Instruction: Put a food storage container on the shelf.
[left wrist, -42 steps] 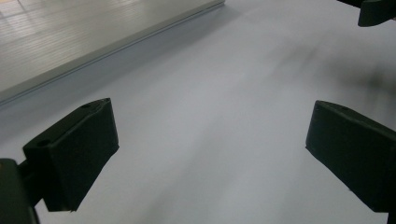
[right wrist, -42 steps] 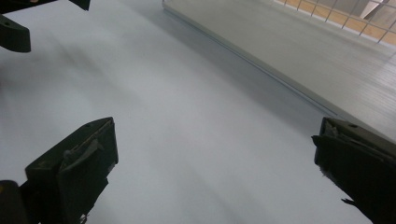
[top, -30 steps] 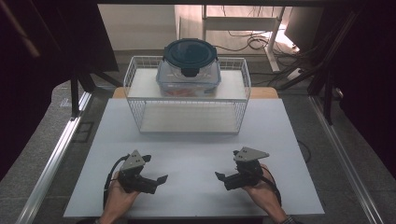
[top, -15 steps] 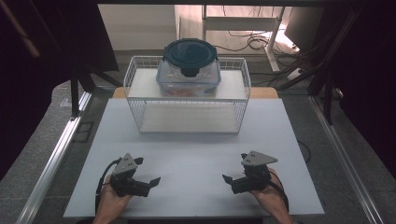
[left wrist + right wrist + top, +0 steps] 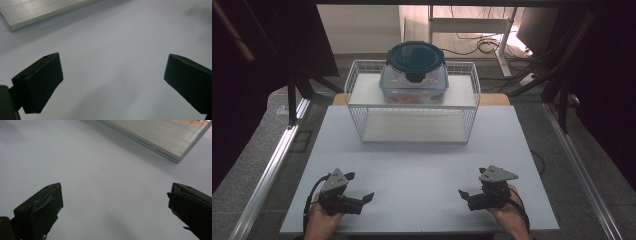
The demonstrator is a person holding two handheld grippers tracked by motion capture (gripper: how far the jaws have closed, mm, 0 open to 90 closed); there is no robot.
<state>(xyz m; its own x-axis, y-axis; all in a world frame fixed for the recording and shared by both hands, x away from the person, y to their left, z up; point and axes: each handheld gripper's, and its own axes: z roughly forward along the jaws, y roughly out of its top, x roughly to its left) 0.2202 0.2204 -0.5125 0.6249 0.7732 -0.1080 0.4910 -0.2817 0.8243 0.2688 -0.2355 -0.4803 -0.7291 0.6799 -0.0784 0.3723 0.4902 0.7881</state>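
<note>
With the left gripper (image 5: 364,198) and right gripper (image 5: 463,194) both wide open and empty, reach forward to the container (image 5: 414,74) in the basket (image 5: 472,112) ahead, approaching its sides squarely.

This looks like a lab or recording workspace, not a home: a plain white rectangular surface (image 5: 422,170) stands between dark black curtains (image 5: 257,55), with bare aluminium frame rails (image 5: 272,165) along its sides, loose black cables (image 5: 477,47) on the grey floor behind, and a white metal stand (image 5: 472,25).
</note>
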